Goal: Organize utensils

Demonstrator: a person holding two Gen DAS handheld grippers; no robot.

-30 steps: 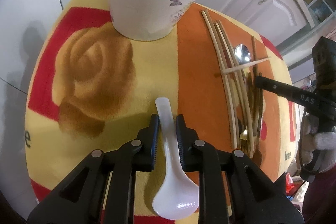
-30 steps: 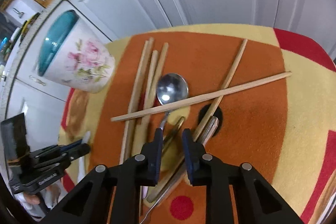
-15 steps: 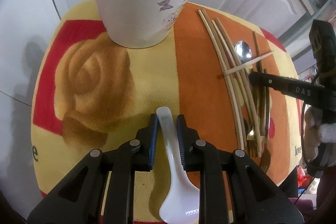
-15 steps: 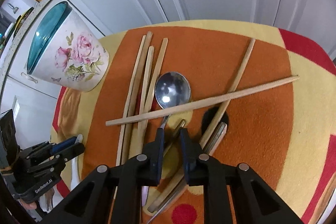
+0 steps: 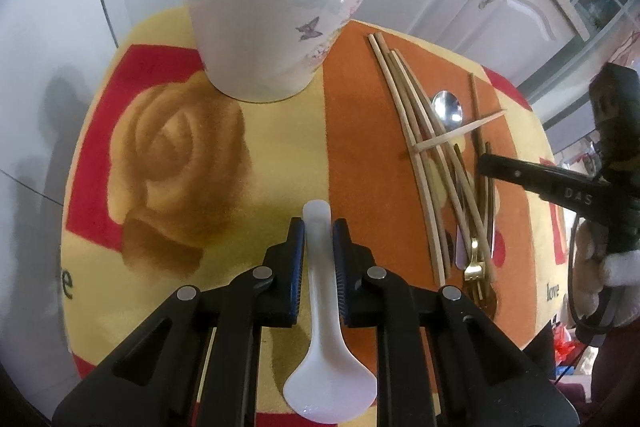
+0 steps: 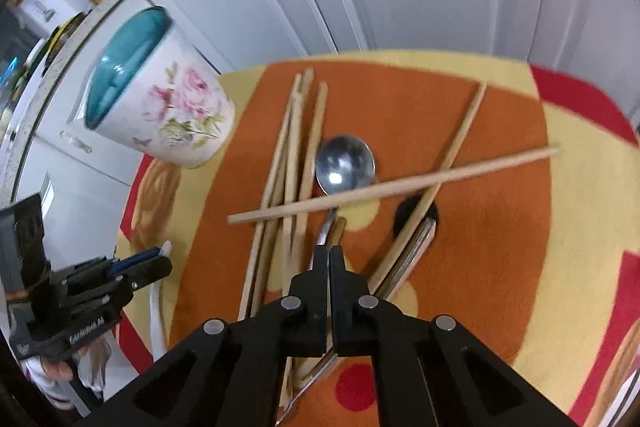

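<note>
1. The left gripper [image 5: 318,243] is closed on the handle of the white spoon [image 5: 328,331], which is held between the fingers with its bowl towards the camera. Its jaws have just been closing a little more on that handle.

2. The right gripper [image 6: 329,259] has just been closing and is now nearly fully shut, seemingly on the thin handle of the metal spoon [image 6: 346,165]; the contact itself is partly hidden by the fingers.

3. The metal spoon's neck is crossed by one chopstick [image 6: 392,185] lying over the pile of chopsticks [image 6: 296,155]. If the spoon is lifted, that stick may be dragged, flipped or rolled off the patterned mat [image 6: 500,227] covering the bench.

4. A fork [image 5: 474,267] and other cutlery lie tangled just beside the spoon handle, so a second piece could be pinched or pulled along.

5. The smooth white spoon could pivot or slip in the left grip, since only its narrow handle is held.

6. The floral holder [image 5: 276,11], with its teal rim, stands upright on the mat, apart from the pile. Its interior is hardly seen; no utensil shows above the rim. It could be tipped by a spoon pushed against its rim.
</note>
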